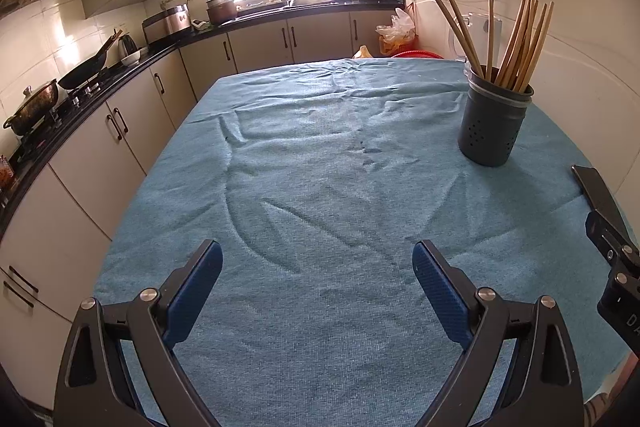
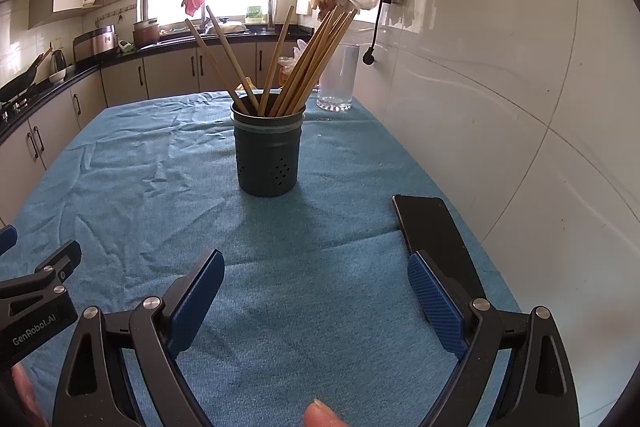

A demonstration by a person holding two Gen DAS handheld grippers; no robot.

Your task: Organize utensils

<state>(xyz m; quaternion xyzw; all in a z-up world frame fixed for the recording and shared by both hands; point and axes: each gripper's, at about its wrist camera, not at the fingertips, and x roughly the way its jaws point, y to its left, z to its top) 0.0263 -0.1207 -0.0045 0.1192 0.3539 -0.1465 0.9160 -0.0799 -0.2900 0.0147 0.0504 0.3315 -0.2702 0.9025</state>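
Note:
A dark grey perforated utensil holder (image 1: 494, 121) stands upright on the blue cloth at the right; it also shows in the right wrist view (image 2: 269, 151), ahead of centre. Several wooden chopsticks (image 1: 524, 45) stand in it, fanned out (image 2: 308, 63). My left gripper (image 1: 318, 267) is open and empty, low over the cloth, well left of and nearer than the holder. My right gripper (image 2: 316, 277) is open and empty, hovering short of the holder. The left gripper's body shows at the left edge of the right wrist view (image 2: 36, 303).
A black phone (image 2: 434, 231) lies on the blue tablecloth (image 2: 140, 163) by my right finger, near the tiled wall (image 2: 520, 67). A clear glass (image 2: 338, 77) stands behind the holder. Kitchen counters with pots (image 1: 80, 75) run along the left.

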